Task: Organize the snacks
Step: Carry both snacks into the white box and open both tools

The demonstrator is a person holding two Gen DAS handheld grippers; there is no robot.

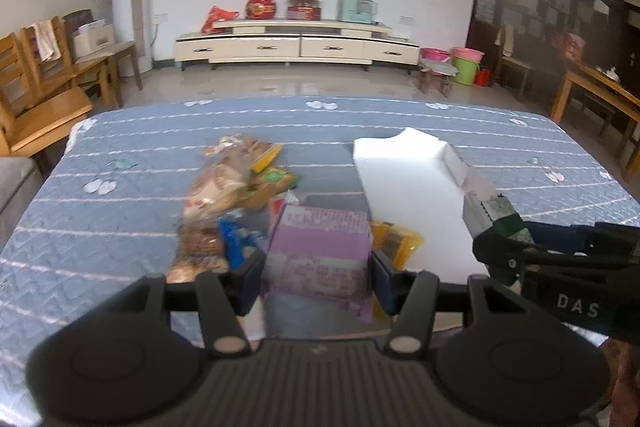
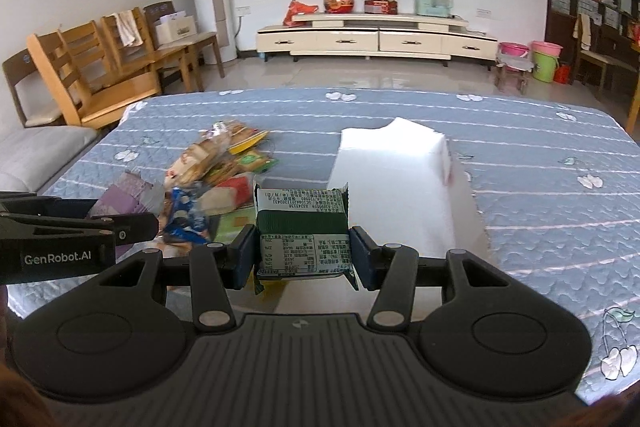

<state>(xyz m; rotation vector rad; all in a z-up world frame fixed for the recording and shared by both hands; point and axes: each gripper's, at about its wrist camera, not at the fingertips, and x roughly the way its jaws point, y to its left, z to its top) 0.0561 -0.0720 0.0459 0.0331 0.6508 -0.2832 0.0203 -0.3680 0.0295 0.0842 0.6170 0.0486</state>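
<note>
My left gripper (image 1: 318, 269) is shut on a purple snack packet (image 1: 320, 255), held above the blue tablecloth. A green and white snack packet (image 2: 303, 235) sits clamped in my right gripper (image 2: 303, 255), its printed label facing the camera. That packet (image 1: 490, 213) and the right gripper (image 1: 500, 247) also show at the right of the left wrist view. The left gripper (image 2: 132, 227) with the purple packet (image 2: 128, 195) shows at the left of the right wrist view. A heap of loose snack packets (image 1: 236, 183) (image 2: 224, 167) lies on the cloth beyond. A white open box (image 1: 416, 195) (image 2: 396, 183) stands to the right of the heap.
The table with its blue quilted cloth (image 1: 120, 227) (image 2: 540, 187) has bare room on both sides. Wooden chairs (image 1: 48, 83) (image 2: 100, 75) stand left of the table. A low cream cabinet (image 2: 376, 41) lines the far wall.
</note>
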